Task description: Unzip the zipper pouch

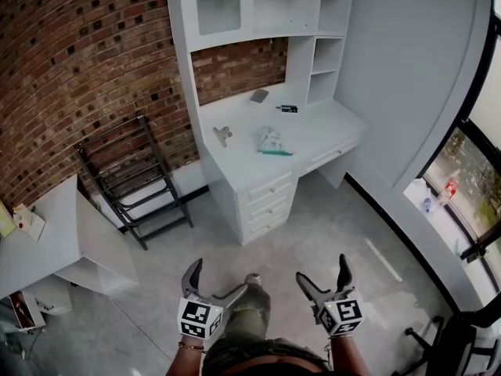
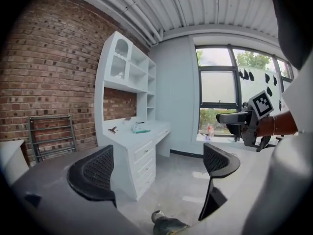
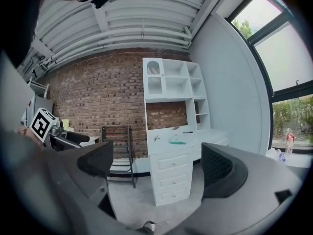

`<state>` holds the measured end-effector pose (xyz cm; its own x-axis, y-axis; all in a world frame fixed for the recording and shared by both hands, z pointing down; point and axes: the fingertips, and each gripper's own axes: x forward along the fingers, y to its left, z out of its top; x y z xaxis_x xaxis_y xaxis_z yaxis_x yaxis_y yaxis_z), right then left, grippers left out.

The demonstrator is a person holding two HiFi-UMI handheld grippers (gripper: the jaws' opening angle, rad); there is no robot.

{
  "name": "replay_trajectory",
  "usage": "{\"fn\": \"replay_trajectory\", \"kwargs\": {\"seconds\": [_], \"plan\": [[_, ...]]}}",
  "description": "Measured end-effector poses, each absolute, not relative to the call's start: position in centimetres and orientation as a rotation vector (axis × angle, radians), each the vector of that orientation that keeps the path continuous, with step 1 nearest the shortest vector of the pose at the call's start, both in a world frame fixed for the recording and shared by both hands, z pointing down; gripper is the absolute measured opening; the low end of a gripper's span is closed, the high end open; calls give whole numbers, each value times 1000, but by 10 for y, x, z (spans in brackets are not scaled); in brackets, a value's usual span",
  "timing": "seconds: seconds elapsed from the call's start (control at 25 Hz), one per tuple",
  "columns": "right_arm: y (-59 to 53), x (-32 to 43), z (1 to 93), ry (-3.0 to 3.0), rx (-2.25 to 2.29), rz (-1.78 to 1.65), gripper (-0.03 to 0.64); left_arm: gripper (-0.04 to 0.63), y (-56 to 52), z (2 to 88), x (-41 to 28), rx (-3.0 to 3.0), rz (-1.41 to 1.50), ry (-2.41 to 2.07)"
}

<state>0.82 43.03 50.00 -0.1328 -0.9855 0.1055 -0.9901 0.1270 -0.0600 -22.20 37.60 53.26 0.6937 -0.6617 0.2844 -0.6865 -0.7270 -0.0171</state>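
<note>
Left claw [image 1: 218, 279] and right claw [image 1: 322, 271] are both held low at the near edge of the head view, side by side over the grey floor [image 1: 337, 225], each with its marker cube toward the person. A trouser leg and shoe [image 1: 252, 300] show between them.

Left claw state: in the left gripper view the left claw [image 2: 156, 168] stands wide, with only floor and the far furniture visible between its two black pads. Right claw state: in the right gripper view the right claw [image 3: 159, 165] is likewise spread wide and holds nothing.

Zipper pouch [image 1: 270, 139] position: it lies on the top of the white table [image 1: 321, 128] against the far brick wall [image 1: 70, 69], near the middle of the top, well apart from both claws. A teal strip runs along its near edge. At this range the zipper state cannot be read. The pouch also appears on the table in the left gripper view [image 2: 141, 128] and in the right gripper view [image 3: 177, 142].

Other items on the table:
- a small grey object [image 1: 259, 95] at the far side, under the shelves [image 1: 329, 61];
- a small black object [image 1: 287, 109] to its right;
- a small metal-coloured object [image 1: 222, 135] left of the pouch.

Three drawers [image 1: 268, 202] sit in the table front. A black metal rack [image 1: 133, 175] leans on the brick wall left of the table.
</note>
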Motion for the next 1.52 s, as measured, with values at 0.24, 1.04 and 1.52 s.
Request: {"fn": "replay_trajectory", "kwargs": {"seconds": [0.24,1.04,1.52], "plan": [[381,23,488,-2300,2105,155,545,568,317,527,-202,2846,400,-1104],[154,77,490,-2285,2077,170,540,568,97,536,-124,2867,454,-912],[48,110,497,-2224,2092,203,538,566,-20,540,-101,2917,552,-897]]}}
